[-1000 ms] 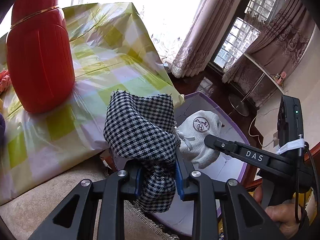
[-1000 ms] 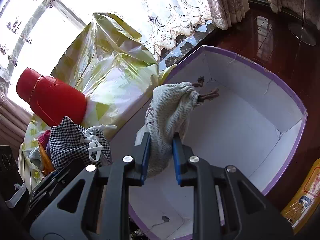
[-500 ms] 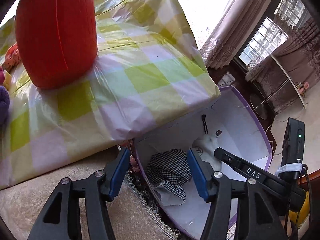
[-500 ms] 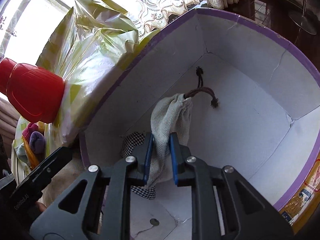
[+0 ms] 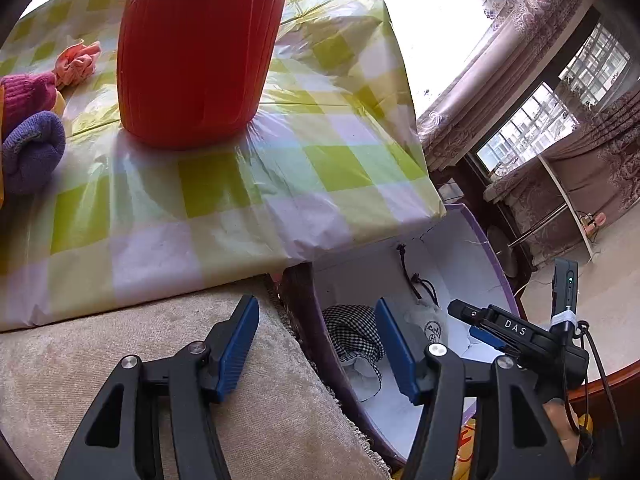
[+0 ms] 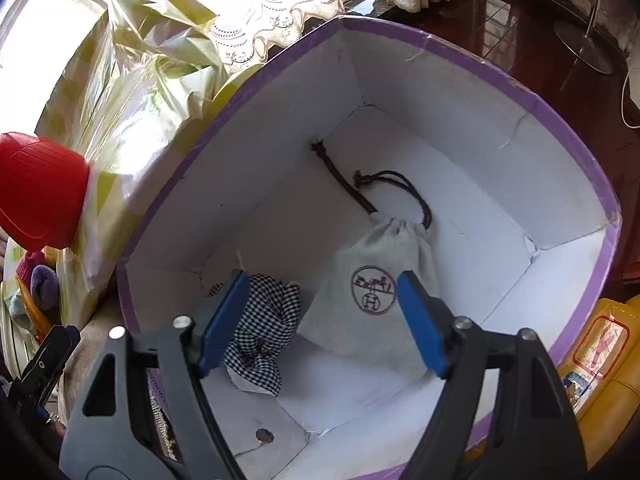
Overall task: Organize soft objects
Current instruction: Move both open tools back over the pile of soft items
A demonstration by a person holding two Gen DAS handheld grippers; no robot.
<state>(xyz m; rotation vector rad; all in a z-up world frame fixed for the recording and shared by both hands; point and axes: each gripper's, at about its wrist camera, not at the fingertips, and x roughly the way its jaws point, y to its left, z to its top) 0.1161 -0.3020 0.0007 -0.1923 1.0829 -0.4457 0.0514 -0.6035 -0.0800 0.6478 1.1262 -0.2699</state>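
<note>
Both pouches lie loose on the white floor of the purple-rimmed box (image 6: pixel 576 152), below the right tool (image 6: pixel 320 320), whose blue pads stand wide apart and grip nothing. The checked pouch (image 6: pixel 264 332) sits crumpled just beside the grey drawstring pouch (image 6: pixel 380 276), which lies flat, printed emblem up, its dark cord trailing toward the far corner. The left tool (image 5: pixel 316 348) is likewise spread and empty, held over the beige cushion edge by the box. On the checked tabletop (image 5: pixel 240 168) stand a red jug (image 5: pixel 196 48) and rolled socks (image 5: pixel 32 152).
</note>
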